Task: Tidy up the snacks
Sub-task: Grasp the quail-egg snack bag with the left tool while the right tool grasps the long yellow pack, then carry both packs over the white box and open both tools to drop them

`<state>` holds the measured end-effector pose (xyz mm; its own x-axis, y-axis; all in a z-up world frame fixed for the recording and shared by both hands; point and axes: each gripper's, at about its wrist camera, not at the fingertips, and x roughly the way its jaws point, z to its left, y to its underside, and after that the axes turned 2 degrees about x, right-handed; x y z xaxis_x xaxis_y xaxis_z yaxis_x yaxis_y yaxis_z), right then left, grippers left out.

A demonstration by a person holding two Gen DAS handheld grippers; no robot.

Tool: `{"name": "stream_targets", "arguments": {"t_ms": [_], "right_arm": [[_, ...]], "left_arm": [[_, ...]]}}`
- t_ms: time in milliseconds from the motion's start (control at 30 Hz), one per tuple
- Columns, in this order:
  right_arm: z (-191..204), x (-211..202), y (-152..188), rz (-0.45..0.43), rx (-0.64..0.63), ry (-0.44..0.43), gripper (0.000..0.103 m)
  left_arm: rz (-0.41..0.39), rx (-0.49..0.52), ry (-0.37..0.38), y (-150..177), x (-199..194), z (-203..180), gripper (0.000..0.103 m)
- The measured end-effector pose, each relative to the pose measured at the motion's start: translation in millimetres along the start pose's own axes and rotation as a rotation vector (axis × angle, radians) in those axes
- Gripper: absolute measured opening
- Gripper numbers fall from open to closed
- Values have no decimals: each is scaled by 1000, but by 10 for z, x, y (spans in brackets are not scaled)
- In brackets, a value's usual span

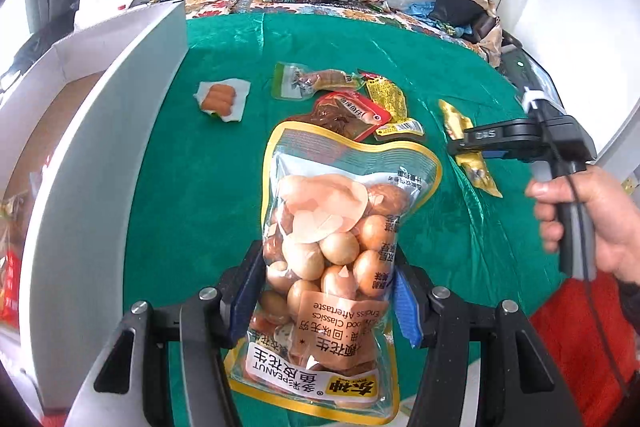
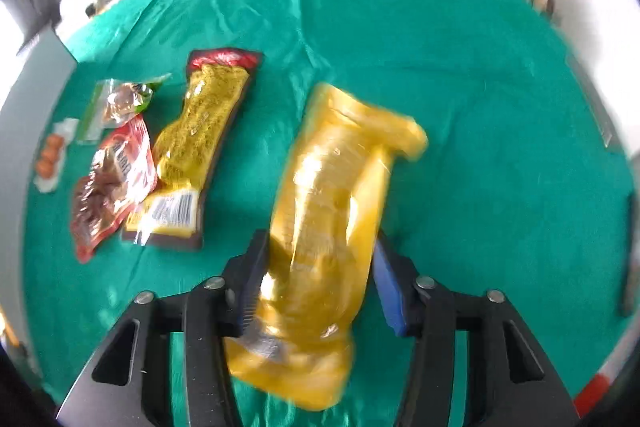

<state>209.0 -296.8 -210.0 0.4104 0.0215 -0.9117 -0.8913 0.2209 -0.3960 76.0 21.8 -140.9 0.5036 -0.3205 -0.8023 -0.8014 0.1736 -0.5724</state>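
Two grippers each clamp a snack. At lower centre of the left wrist view, the left gripper (image 1: 324,291) pinches a clear peanut bag (image 1: 340,247) printed "PEANUT" and "Endless Aftertaste", filled with round nuts. Lower centre in the right wrist view, the right gripper (image 2: 316,279) squeezes a yellow packet (image 2: 332,227), too blurred to read. On the green cloth (image 2: 460,67), left of frame, lie four more snacks: one red pouch (image 2: 112,187), one yellow barcoded pack (image 2: 196,147), one green-edged pack (image 2: 120,99), and one wrapper of probably three sausages (image 1: 220,99). A white box (image 1: 100,155) stands at left.
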Motion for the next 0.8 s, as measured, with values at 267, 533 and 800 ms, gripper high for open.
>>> {"name": "stream_targets", "arguments": {"t_ms": [267, 533, 800], "right_arm": [[-541, -197, 84, 7, 245, -286, 49], [-197, -706, 82, -37, 238, -551, 49], [1644, -1516, -54, -54, -56, -854, 49]], "left_arm": [[-59, -76, 80, -11, -289, 40, 57], [-168, -211, 136, -322, -850, 569, 57], [-221, -286, -104, -517, -1462, 1820, 58]]}}
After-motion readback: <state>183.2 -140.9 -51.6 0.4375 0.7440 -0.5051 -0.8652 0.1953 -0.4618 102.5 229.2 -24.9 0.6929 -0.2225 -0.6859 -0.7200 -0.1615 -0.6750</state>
